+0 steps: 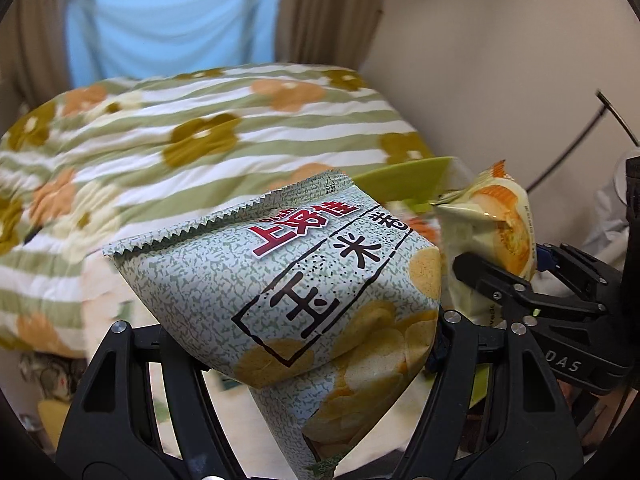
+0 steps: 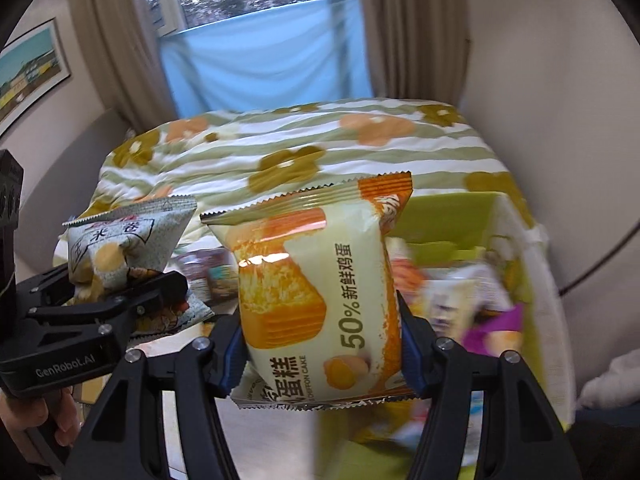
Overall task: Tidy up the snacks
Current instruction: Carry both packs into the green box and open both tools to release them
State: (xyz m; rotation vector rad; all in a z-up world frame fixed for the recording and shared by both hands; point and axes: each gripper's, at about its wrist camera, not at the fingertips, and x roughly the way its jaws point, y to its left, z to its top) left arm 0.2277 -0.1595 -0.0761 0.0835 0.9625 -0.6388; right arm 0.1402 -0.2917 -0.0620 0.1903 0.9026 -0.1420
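The left gripper [image 1: 304, 344] is clamping its jaws on a green-speckled corn snack bag [image 1: 312, 280], holding it in the air in front of the flowered bed quilt [image 1: 168, 136]. Just beside it, the right gripper [image 2: 320, 344] is pinching an orange chiffon cake packet [image 2: 316, 280] between its jaws, above a lime-green bin [image 2: 460, 216] that is holding blurred snack packs.

A bed with a green-and-white striped flowered quilt [image 2: 320, 148] lies beyond the hand-held grippers, beige curtains [image 2: 116, 40] and a pale blue cloth [image 2: 260, 60] behind it, a framed landscape picture [image 2: 32, 64] far left.
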